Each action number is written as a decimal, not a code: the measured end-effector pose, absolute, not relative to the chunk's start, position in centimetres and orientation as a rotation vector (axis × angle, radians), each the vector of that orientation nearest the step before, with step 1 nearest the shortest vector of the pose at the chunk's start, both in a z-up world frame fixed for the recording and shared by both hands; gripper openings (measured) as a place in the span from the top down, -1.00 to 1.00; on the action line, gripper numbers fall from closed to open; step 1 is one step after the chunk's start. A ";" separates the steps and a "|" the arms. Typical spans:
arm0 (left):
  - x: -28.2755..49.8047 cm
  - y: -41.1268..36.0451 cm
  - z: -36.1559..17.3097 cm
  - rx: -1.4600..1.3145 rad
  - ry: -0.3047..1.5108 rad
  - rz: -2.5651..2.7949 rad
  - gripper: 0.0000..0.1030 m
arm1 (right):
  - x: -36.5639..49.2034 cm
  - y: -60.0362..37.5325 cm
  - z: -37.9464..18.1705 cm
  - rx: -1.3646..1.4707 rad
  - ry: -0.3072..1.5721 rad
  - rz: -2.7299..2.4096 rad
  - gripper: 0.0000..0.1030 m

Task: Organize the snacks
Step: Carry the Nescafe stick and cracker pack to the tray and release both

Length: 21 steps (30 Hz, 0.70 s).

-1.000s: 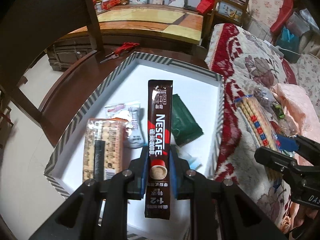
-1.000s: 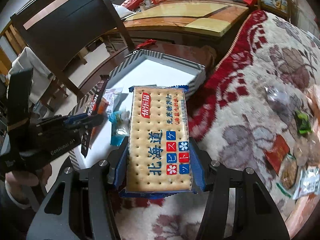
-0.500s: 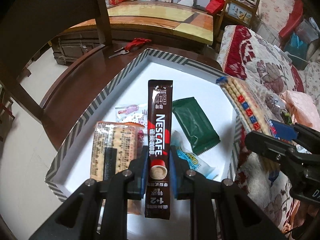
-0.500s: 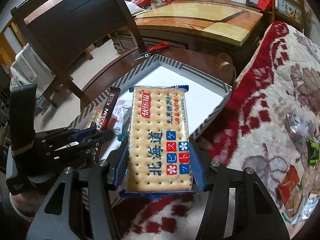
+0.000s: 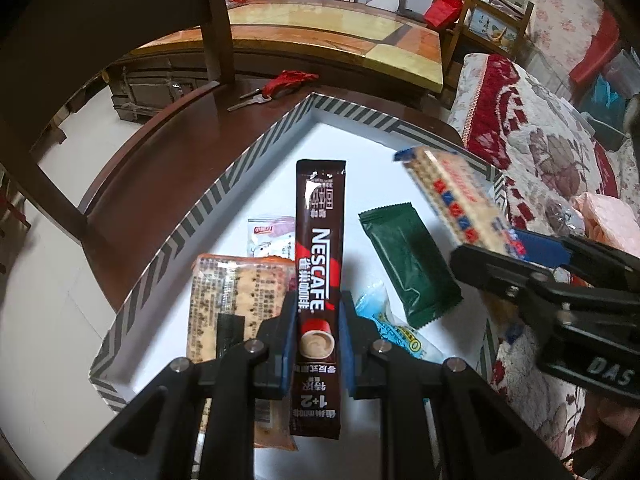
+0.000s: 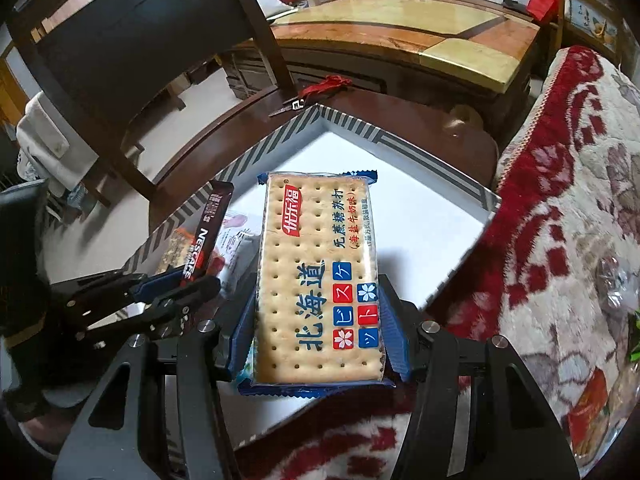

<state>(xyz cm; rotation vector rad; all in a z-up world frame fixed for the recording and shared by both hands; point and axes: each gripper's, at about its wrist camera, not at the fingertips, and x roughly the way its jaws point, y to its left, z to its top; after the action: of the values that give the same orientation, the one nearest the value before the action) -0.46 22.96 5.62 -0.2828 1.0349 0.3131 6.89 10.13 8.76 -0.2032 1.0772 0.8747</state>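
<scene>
The left gripper (image 5: 318, 344) is closed almost fully, its blue pads pinching the lower part of a dark brown Nescafe coffee stick (image 5: 320, 280) that points straight ahead above the box. The right gripper (image 6: 318, 322) stands about half open, its pads pressed on both long edges of a flat cracker pack (image 6: 320, 284) with blue trim, which it holds face up over the near right part of the box.

Under both lies a shallow white box (image 5: 192, 232) with a grey striped rim, resting on a dark wooden surface (image 5: 160, 168). Inside the box, in the left wrist view, a clear-wrapped biscuit pack (image 5: 224, 300) lies at the left, a small white sachet (image 5: 268, 236) just beyond it, a green packet (image 5: 408, 264) to the right of the stick, and a light blue wrapper (image 5: 392, 324) near the left gripper.

Beyond the box's far corner, red-handled scissors (image 5: 280, 84) lie on the surface. A red and cream floral blanket (image 6: 560, 220) borders the box on the right, with more snacks (image 6: 592, 408) lying on it.
</scene>
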 end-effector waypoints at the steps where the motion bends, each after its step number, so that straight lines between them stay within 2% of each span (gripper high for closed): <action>1: -0.3 23.0 5.5 -0.284 1.037 0.313 0.59 | 7.0 10.4 8.6 -0.208 1.081 0.873 -0.06; 13: 0.4 23.1 4.6 -0.282 1.056 0.321 0.59 | 8.6 12.3 6.2 -0.251 1.120 0.849 -0.06; 16: 0.5 22.9 4.6 -0.273 1.059 0.327 0.52 | 8.7 12.2 6.0 -0.221 1.127 0.842 -0.09; 21: 0.5 23.0 4.6 -0.285 1.062 0.335 0.50 | 8.7 11.8 6.4 -0.162 1.149 0.852 -0.12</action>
<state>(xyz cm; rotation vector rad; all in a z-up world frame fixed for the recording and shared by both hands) 0.46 23.03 4.57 -0.2851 1.0621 0.3350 8.72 11.85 6.42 -0.1621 1.1488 0.8524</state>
